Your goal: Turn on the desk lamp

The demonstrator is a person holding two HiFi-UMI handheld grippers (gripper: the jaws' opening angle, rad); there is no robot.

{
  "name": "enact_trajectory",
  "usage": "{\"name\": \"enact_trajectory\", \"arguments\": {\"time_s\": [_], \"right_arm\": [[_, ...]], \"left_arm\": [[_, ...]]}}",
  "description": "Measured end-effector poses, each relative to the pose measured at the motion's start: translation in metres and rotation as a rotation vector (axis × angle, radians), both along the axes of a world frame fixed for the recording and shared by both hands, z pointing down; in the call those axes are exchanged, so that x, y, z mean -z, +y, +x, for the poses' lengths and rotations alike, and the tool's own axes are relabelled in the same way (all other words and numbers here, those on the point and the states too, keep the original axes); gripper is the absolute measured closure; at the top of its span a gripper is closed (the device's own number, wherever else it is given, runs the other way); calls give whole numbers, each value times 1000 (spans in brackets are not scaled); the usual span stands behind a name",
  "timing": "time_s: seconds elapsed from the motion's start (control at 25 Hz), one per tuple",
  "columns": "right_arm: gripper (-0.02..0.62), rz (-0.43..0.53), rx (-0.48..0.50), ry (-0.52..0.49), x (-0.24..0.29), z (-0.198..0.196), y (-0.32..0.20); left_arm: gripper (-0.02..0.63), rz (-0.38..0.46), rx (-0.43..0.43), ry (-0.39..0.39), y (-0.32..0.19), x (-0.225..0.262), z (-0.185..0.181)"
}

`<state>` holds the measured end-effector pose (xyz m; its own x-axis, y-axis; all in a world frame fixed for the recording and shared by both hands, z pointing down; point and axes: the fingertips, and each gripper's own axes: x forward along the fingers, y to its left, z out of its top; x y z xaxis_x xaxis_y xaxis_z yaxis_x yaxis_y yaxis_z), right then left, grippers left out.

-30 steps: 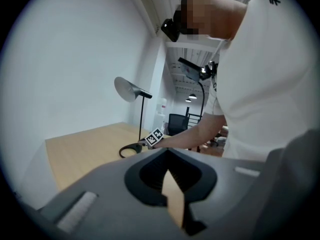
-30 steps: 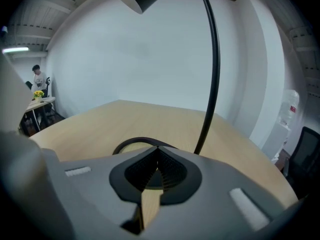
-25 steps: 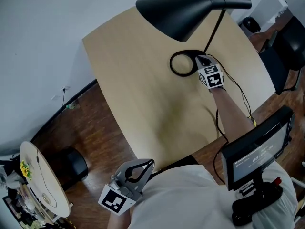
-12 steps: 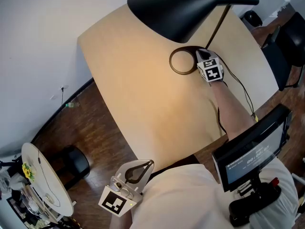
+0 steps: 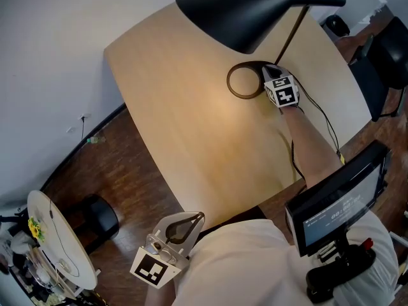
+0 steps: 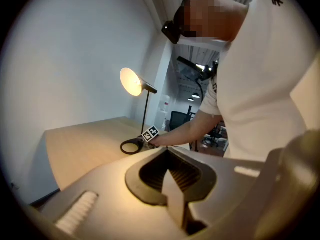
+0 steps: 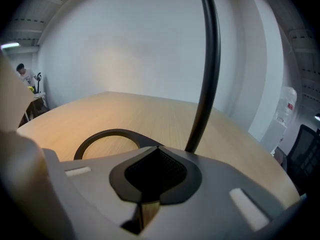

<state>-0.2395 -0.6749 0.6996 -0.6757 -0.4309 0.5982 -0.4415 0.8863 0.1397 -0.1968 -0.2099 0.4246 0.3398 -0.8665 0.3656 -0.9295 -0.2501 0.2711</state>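
- A person's right gripper (image 5: 268,76) rests at the foot of the desk lamp (image 5: 255,11), jaws pressed together with nothing between them, its tip on the spot where the stem (image 7: 207,69) meets the ring base (image 5: 242,81).
- The lamp stands at the far side of the desk (image 5: 172,120). Its shade glows and throws warm light over the wood, so the job looks done.
- From the gripper's tip the ring lies just to the left, while the stem rises right in front and leans up toward the shade overhanging the desk.
- Any pull-back probably needs to run straight along the forearm, away from the stem and clear of the cord (image 5: 322,123) trailing beside the wrist.
- The left gripper (image 5: 194,220) hangs low by the person's waist, off the near edge of the desk and well apart from the lamp, jaws closed and empty.
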Motion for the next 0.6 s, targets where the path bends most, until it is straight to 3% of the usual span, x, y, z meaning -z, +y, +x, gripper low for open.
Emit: {"name": "enact_trajectory", "arguments": {"time_s": [0.36,0.6], "right_arm": [[592,18,42,-43,42,8,48],[592,27,79,-86,80,31,122]], "left_arm": [[589,17,-2,-32,20,6,-9],[589,92,24,-80,54,27,-22]]}}
